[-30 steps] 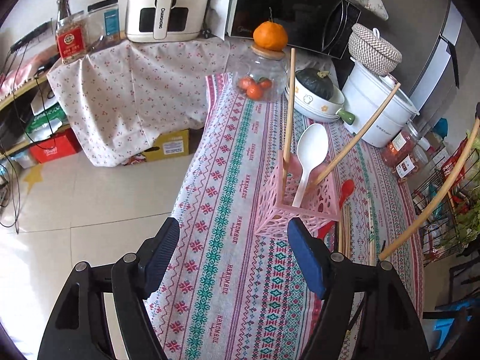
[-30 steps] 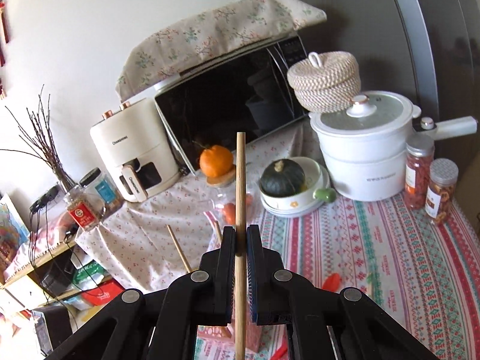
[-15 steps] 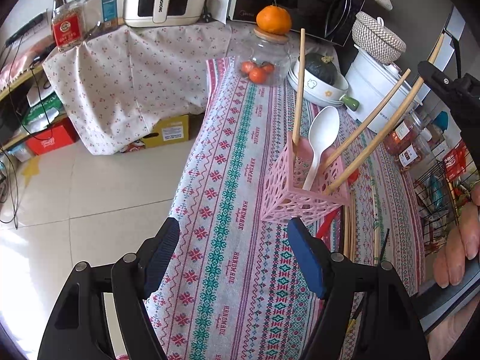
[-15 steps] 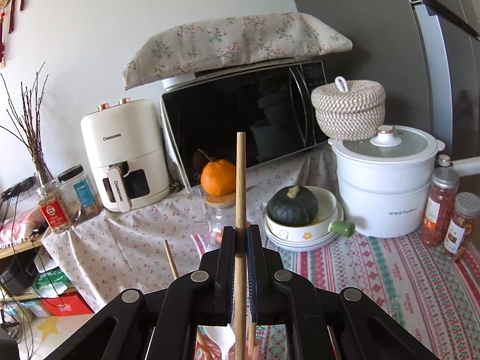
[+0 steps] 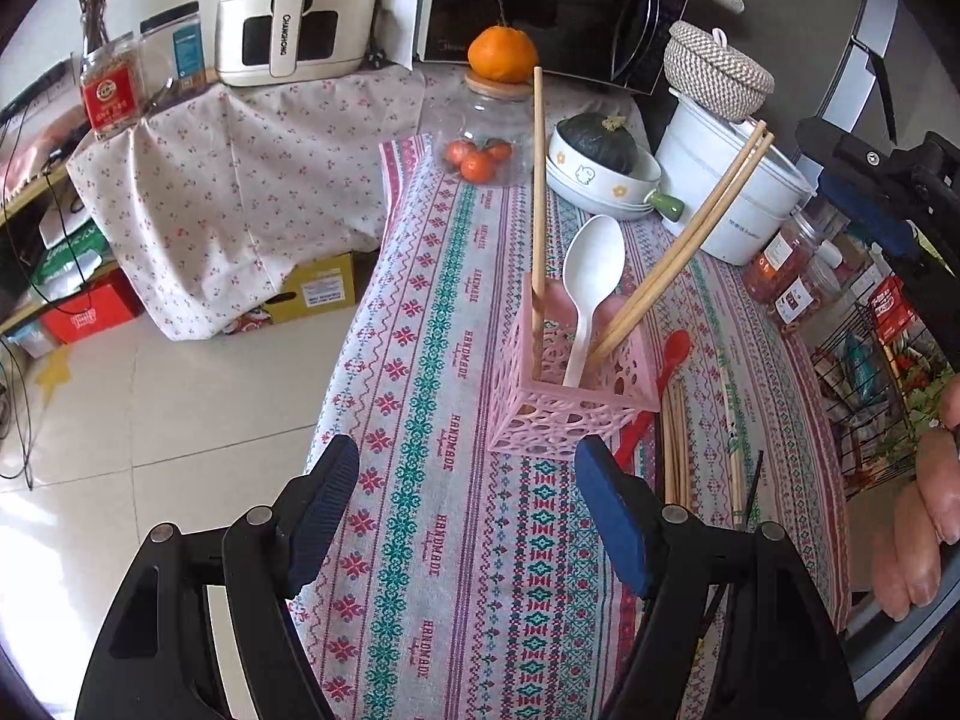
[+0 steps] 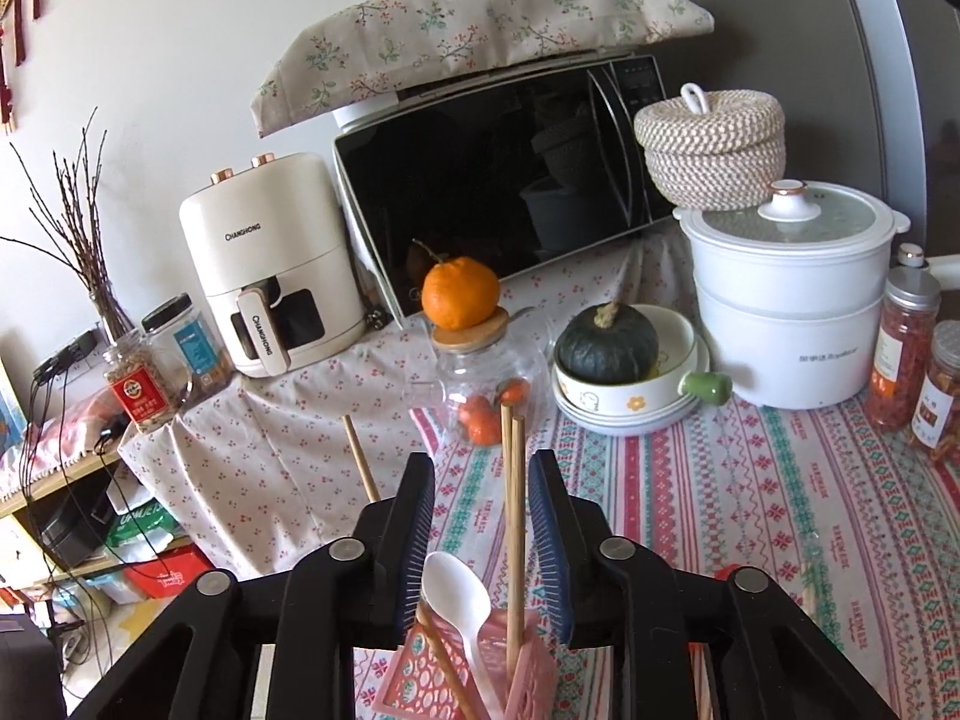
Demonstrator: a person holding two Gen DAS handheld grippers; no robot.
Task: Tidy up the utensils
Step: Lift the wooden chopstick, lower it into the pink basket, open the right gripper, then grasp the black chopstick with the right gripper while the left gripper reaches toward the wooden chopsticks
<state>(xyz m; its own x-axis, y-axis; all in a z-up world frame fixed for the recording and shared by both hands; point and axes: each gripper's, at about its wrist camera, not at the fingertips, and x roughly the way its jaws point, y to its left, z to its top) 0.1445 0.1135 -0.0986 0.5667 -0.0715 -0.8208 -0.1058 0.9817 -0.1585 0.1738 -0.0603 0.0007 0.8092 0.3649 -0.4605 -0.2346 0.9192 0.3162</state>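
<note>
A pink lattice holder [image 5: 570,408] stands on the patterned tablecloth [image 5: 432,480]. In it are a white spoon [image 5: 591,276], one upright chopstick [image 5: 538,180] and two chopsticks [image 5: 690,240] leaning right. My left gripper [image 5: 465,474] hangs open and empty just in front of the holder. My right gripper [image 6: 480,480] is above the holder [image 6: 468,678], its jaws opening. The leaning pair of chopsticks [image 6: 513,510] stands between its pads without touching them. A red spoon [image 5: 672,354] and several loose chopsticks [image 5: 675,450] lie on the cloth right of the holder.
Behind the holder stand a glass jar [image 5: 486,138] with an orange on its lid, a bowl with a squash [image 5: 600,168], a white pot [image 5: 738,210] and spice jars [image 5: 786,276]. The table's left edge drops to the tiled floor. A person's hand [image 5: 924,510] is at right.
The right gripper, shut on a chopstick, came down over the holder and parted its jaws. That chopstick now stands in the holder beside another. The left gripper stayed open in place.
</note>
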